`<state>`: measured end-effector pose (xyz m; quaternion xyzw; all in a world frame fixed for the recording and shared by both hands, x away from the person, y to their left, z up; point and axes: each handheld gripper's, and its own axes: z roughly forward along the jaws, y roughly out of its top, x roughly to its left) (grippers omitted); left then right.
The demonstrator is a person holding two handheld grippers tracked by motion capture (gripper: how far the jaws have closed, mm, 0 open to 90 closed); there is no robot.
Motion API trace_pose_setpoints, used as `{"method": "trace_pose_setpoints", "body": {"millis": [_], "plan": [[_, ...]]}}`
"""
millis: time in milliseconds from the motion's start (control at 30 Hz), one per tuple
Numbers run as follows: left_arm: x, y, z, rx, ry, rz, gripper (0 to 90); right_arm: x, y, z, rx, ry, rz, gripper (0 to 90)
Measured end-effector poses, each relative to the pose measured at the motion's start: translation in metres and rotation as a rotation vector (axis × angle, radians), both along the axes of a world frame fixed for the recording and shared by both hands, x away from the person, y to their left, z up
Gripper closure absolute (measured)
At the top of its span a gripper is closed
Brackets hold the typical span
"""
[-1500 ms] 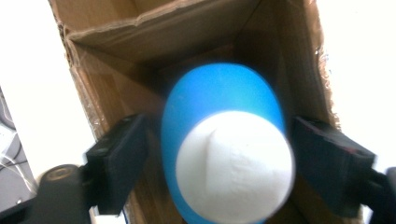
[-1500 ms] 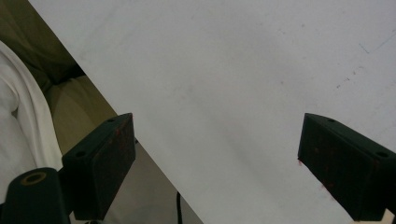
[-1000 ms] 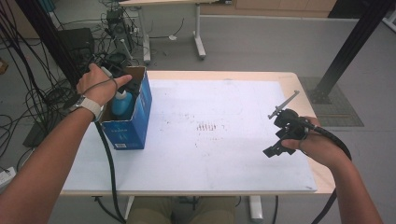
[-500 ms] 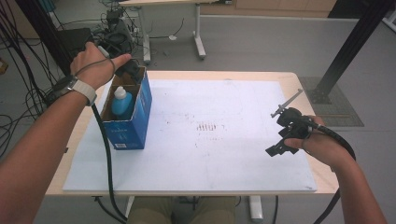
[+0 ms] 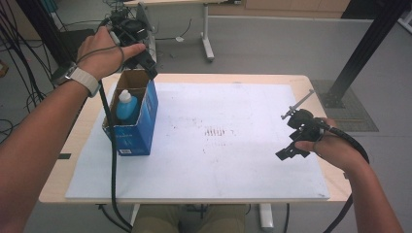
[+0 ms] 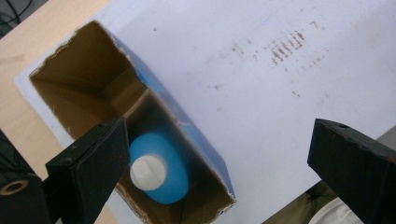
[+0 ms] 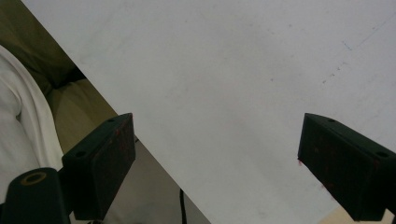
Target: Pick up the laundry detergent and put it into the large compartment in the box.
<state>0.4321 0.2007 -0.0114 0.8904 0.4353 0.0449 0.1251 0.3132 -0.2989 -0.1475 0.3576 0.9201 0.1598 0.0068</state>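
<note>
Table (image 5: 194,80) with a pale wooden top, covered almost wholly by a white sheet (image 5: 218,145) that bears faint reddish marks near its centre. Blue carton (image 5: 136,119), open at the top with a torn brown rim, standing on the sheet at about 9 o'clock from the centre, close to the sheet's left edge. Blue bottle (image 5: 126,107) with a white cap, upright inside the carton at its near end; in the left gripper view the bottle (image 6: 159,168) lies beside the left-hand jaw, low in the cardboard well. Left gripper (image 5: 138,46), held in the person's left hand above the carton's far end, at about 11 o'clock on the table; its jaws stand wide apart and grasp nothing. Right gripper (image 5: 296,138), held low over the sheet at about 3 o'clock, well apart from the carton; its jaws likewise spread, released, over bare sheet.
</note>
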Motion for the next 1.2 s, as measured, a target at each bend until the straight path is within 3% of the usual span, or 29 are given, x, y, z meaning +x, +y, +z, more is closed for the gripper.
{"method": "trace_pose_setpoints", "body": {"millis": [300, 433, 567, 967, 1200], "plan": [[0.008, -0.015, -0.002, -0.010, 0.019, -0.145, 6.2, 0.001, 0.002, 0.002, -0.001, 0.002, -0.009, 11.3], [0.009, -0.025, -0.001, -0.012, 0.009, -0.214, 6.7, 0.001, 0.001, 0.001, 0.000, 0.005, -0.019, 11.3], [0.010, -0.040, 0.002, 0.010, 0.013, -0.273, 6.4, 0.000, 0.000, 0.001, 0.002, 0.004, -0.026, 11.3], [0.009, -0.083, -0.003, 0.016, 0.023, -0.459, 6.1, -0.004, -0.005, -0.001, 0.010, 0.005, -0.047, 11.3], [0.014, -0.092, -0.013, -0.033, 0.031, -0.564, 6.3, -0.010, -0.009, 0.001, 0.019, -0.004, -0.064, 11.3]]}}
